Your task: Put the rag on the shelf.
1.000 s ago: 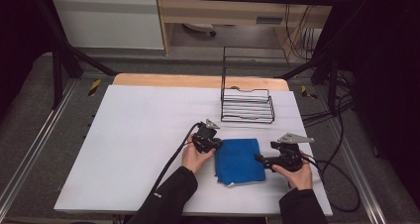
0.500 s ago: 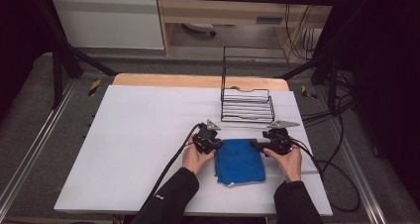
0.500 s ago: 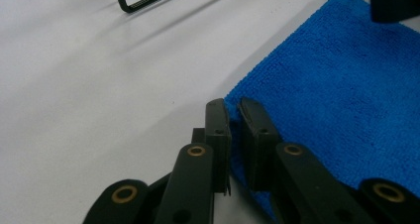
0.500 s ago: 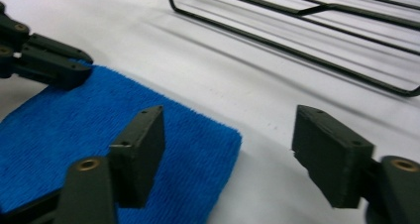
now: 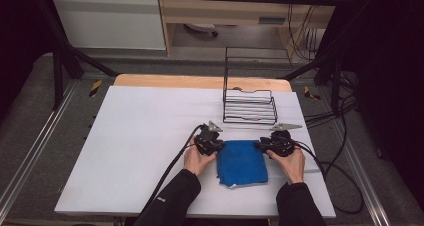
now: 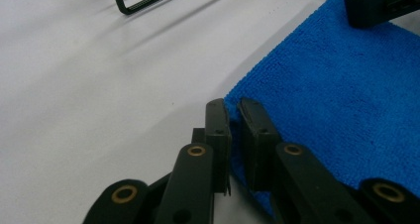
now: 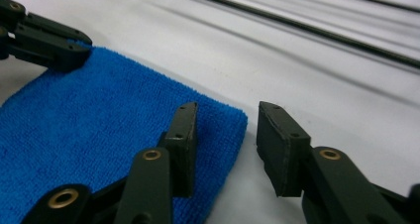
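1. One blue cloth (image 5: 242, 162), folded, flat on the white table (image 5: 140, 136), near edge, right of centre.
2. Two grippers, one per hand, both at the cloth's far corners.
3. Left gripper (image 5: 216, 147) at far-left corner; jaws pressed nearly together, pinching the cloth's corner edge between the pads, clearest in the left gripper view (image 6: 234, 127).
4. Right gripper (image 5: 260, 145) at far-right corner; jaws have just been closing, now part-spread, cloth corner between them, one jaw over the cloth, the other on bare table; pads not pressing it (image 7: 225, 135).
5. One black wire rack (image 5: 249, 105), just beyond the cloth, far-right part of the table, apart from both grippers.
6. Two dark sleeves (image 5: 172, 201) enter from the near edge.
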### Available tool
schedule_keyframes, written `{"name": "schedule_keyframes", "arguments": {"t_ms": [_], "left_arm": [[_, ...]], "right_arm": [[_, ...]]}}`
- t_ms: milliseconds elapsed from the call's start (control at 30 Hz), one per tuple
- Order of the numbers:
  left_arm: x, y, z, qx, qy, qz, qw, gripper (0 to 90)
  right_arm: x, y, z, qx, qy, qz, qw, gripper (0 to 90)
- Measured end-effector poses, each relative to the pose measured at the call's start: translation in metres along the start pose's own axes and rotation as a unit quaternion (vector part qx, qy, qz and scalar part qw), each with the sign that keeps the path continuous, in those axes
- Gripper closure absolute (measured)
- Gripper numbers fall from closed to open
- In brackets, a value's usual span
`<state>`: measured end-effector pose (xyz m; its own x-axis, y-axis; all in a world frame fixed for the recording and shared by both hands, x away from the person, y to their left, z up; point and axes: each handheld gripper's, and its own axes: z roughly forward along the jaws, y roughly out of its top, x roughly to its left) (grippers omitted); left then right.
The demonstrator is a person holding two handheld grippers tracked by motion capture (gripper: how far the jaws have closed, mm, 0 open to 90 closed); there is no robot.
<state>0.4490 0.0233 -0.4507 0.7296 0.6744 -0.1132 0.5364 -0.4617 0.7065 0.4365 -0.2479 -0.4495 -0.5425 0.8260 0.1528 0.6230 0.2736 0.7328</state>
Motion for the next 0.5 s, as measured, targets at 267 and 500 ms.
{"name": "schedule_keyframes", "arguments": {"t_ms": [267, 500], "left_arm": [[0.0012, -0.0003, -0.0001, -0.001, -0.004, -0.003, 1.0000, 82.8], [0.0036, -0.0003, 0.0000, -0.003, -0.012, -0.019, 0.9998, 83.2]], "right_arm": [[0.0015, -0.0011, 0.0020, 0.023, 0.013, 0.013, 0.9996, 71.7], [0.0013, -0.0002, 0.0017, 0.034, 0.030, 0.033, 0.9984, 81.0]]}}
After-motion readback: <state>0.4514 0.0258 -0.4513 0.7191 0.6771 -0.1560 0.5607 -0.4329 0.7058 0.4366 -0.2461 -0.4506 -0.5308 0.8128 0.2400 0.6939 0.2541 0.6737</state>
